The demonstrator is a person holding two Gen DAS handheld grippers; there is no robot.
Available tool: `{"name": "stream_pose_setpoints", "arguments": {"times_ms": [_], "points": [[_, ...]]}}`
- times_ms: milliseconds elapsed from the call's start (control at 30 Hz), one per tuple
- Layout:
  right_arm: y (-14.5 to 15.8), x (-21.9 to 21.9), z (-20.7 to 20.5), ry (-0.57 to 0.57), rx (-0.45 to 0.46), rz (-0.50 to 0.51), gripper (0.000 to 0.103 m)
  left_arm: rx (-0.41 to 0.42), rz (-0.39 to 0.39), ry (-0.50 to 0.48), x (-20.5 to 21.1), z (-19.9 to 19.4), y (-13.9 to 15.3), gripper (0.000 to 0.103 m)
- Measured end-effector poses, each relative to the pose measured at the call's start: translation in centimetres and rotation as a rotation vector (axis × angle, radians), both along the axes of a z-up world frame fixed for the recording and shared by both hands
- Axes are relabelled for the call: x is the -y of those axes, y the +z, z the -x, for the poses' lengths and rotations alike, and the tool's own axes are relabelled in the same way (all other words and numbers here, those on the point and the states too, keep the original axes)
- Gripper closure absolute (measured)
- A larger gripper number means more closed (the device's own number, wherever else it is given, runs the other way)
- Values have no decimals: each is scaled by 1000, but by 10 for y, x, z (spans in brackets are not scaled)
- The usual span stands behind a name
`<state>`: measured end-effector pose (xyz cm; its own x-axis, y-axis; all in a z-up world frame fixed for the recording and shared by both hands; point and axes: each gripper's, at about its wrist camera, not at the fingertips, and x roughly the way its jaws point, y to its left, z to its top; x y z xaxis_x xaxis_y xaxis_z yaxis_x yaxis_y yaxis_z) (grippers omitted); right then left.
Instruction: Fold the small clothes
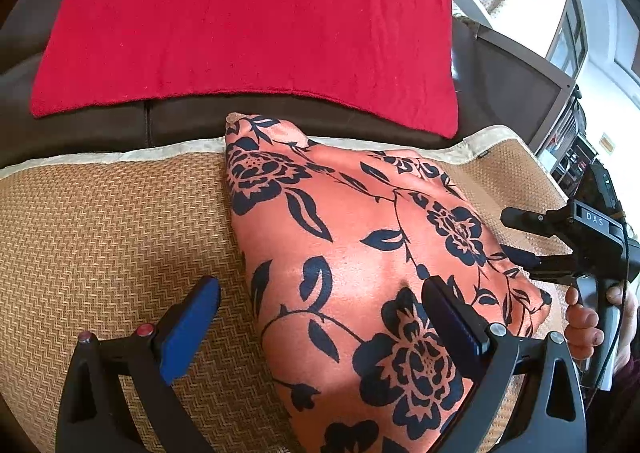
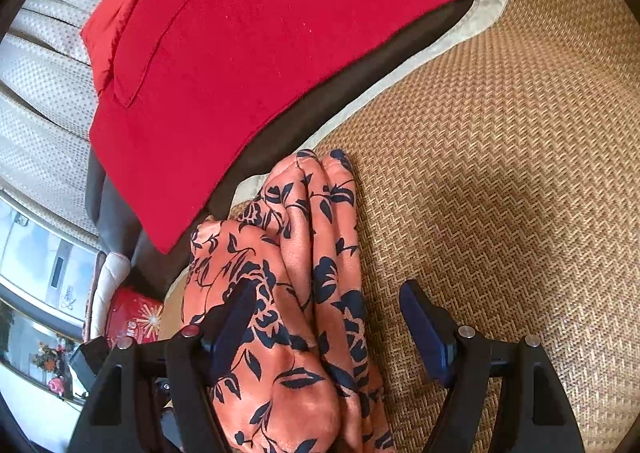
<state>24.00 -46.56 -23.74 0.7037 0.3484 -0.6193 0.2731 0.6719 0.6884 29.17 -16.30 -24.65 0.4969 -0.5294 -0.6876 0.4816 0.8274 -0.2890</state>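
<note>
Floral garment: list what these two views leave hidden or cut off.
- Floral garment, left wrist view: near end runs off the bottom edge; the left tool covers part of it.
- Right wrist view: its lower folds pass under the right tool and off the frame.
- Red cloth: far end cropped by the top edge.
- Layers underneath: hidden by the top layer.

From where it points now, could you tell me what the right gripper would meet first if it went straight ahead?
Probably the floral cloth: it lies bunched between the open right gripper and runs on ahead. Beyond it come the mat and the red towel; depth is unclear.
</note>
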Motion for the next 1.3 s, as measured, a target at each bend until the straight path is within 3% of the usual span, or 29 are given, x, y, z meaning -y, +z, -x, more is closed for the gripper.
{"name": "stream_pose_setpoints", "arguments": {"times_ms": [567, 900, 1000, 1100, 1300], "points": [[-22, 4, -10, 38, -30, -76, 25, -8, -9, -32, 8, 2, -1, 2], [-33, -5, -20, 102, 4, -175, 26, -121, 46, -74, 9, -7, -11, 2], [-31, -20, -28, 152, 3, -151, 26, -186, 91, -90, 4, -14, -16, 2], [-28, -34, -34, 175, 2, -114, 26, -307, 124, -110, 1, -23, -33, 3], [-22, -59, -40, 180, -1, -15, 31, -268, 108, -110, 6, -19, -30, 4]]}}
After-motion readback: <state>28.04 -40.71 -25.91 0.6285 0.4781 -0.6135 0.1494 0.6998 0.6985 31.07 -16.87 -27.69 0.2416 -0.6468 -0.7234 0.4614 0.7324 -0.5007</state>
